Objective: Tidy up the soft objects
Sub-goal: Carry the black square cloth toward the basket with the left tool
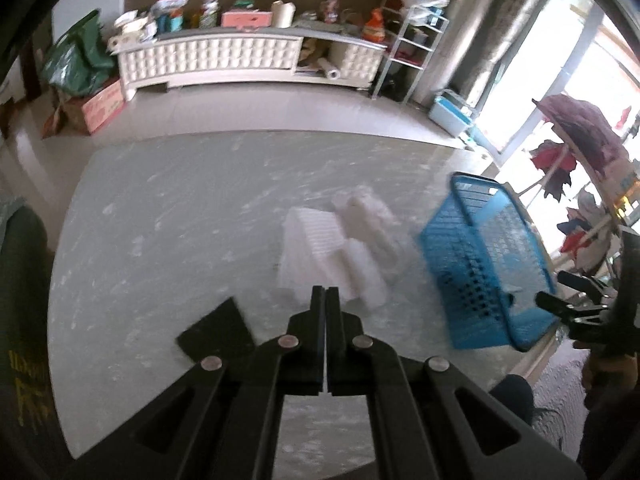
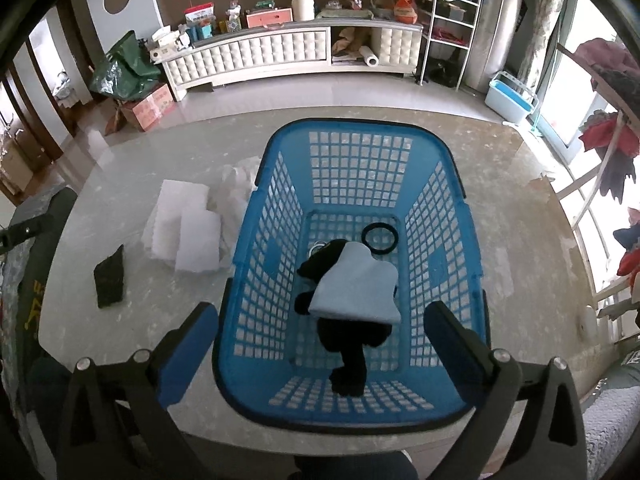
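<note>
The left gripper (image 1: 325,289) is clenched with its jaws pressed together and nothing between them, poised over the grey marble table (image 1: 180,208). Just left of its tip lies a dark flat piece (image 1: 218,330) on the tabletop. Just beyond the tip sits a pile of white foam sheets (image 1: 320,248), with crumpled white wrapping (image 1: 372,216) touching it on the far right side.

The right gripper (image 2: 320,344) is released, its blue-padded jaws spread wide and empty above the near end of the blue basket (image 2: 276,184). Inside the basket a light blue cloth (image 2: 356,288) lies on top of a black soft item (image 2: 352,356), with a black ring (image 2: 380,238) on the basket floor just beyond them.
</note>
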Demonstrator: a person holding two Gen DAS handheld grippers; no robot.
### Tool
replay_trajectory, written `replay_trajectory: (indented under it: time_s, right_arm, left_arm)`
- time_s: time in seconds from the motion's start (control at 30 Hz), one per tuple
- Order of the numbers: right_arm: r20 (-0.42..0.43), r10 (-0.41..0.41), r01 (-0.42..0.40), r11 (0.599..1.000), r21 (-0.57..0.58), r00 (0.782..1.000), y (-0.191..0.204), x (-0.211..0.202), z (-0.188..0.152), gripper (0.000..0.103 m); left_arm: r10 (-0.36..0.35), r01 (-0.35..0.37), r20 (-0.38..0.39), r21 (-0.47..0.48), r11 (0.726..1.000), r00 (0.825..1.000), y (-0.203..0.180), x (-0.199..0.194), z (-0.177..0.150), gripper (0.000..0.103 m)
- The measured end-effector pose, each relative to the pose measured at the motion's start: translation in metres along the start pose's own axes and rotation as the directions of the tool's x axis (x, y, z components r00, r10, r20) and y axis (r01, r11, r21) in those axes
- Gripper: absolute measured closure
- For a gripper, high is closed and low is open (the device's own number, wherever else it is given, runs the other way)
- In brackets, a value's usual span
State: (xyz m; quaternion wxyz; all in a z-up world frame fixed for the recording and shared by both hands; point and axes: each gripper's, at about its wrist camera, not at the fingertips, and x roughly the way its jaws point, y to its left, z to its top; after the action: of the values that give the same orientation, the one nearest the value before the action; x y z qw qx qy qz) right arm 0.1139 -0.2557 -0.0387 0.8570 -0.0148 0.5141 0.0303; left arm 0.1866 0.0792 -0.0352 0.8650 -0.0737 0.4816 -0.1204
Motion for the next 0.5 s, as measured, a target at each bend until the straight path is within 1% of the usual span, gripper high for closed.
replay_trajectory:
  time_s: [0.17,0.27,0.4,0.5]
  right_arm:
    - [0.021,-0.009,0.009,1.0,0.014,1.0,-0.01,-0.007,-0.009,0.0]
    - [0.026,-0.02,0.02,1.0,0.021,0.999,-0.015,-0.009,-0.013,0.0]
    - [0.03,-0.028,0.026,0.999,0.047,0.999,-0.027,-0.009,-0.018,0.0]
    - [0.039,-0.036,0.034,0.997,0.066,0.999,-0.037,-0.01,-0.021,0.0]
  left_arm:
    - [-0.053,0.052,0.008,0.077,0.996,0.999,-0.046,-0.003,0.004,0.103]
    - [-0.096,0.095,0.003,0.14,0.986,0.995,-0.081,0.0,0.007,0.103]
    - [-0.146,0.147,-0.021,0.228,0.963,0.989,-0.128,0.015,0.01,0.103]
    - [-0.178,0.187,-0.057,0.294,0.937,0.982,-0.163,0.034,0.009,0.103]
